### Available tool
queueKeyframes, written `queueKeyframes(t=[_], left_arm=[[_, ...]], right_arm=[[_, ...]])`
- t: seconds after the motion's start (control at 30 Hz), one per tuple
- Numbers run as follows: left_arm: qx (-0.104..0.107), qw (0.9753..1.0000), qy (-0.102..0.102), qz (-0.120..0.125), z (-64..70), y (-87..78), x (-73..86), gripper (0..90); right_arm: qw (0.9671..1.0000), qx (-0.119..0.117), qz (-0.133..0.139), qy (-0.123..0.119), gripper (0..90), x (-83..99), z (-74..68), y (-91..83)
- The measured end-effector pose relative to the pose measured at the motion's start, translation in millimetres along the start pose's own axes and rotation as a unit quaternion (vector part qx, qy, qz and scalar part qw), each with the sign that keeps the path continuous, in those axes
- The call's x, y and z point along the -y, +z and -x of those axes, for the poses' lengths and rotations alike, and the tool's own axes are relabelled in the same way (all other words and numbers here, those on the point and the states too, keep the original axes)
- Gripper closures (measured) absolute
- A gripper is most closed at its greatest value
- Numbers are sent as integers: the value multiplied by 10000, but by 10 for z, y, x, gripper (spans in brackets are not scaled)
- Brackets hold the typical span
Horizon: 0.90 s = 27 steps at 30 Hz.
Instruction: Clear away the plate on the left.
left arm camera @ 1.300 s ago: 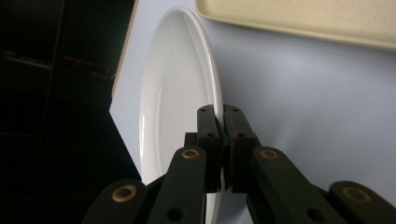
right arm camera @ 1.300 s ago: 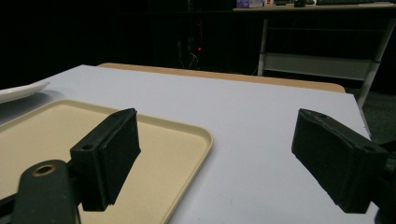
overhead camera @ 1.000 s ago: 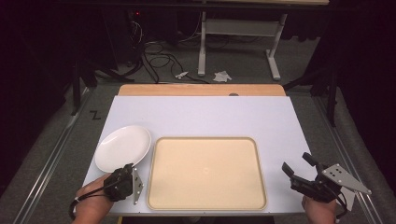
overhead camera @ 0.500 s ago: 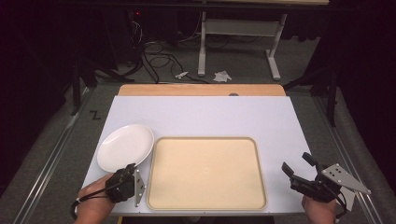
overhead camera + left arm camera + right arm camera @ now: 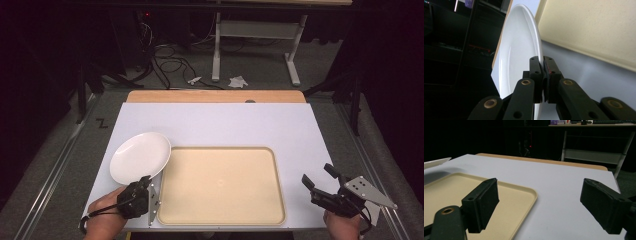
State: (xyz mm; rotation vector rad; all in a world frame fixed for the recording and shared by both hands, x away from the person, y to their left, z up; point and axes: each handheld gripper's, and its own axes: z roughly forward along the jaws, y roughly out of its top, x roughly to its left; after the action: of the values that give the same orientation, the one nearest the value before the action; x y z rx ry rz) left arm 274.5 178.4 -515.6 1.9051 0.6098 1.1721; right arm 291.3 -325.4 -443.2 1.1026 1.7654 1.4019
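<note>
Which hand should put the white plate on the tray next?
The left one. Its tongs are already clamped on the rim of the round white plate, right beside the beige rectangular tray. The right tongs are open and holding nothing, out past the tray's far side.

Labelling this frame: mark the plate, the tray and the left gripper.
plate [image 5: 137, 156], high view, centre of its white face.
tray [image 5: 220, 150], high view, far rim.
left gripper [image 5: 543, 65], left gripper view, jaw tips clamped on the plate's rim.
</note>
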Motion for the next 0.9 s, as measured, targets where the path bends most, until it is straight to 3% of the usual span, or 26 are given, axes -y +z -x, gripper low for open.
queueKeyframes(t=[0.9], left_arm=[[435,9978,300,398,369,27,-299,871]], right_arm=[[10000,-18,-37,-10,161,6,2,25]])
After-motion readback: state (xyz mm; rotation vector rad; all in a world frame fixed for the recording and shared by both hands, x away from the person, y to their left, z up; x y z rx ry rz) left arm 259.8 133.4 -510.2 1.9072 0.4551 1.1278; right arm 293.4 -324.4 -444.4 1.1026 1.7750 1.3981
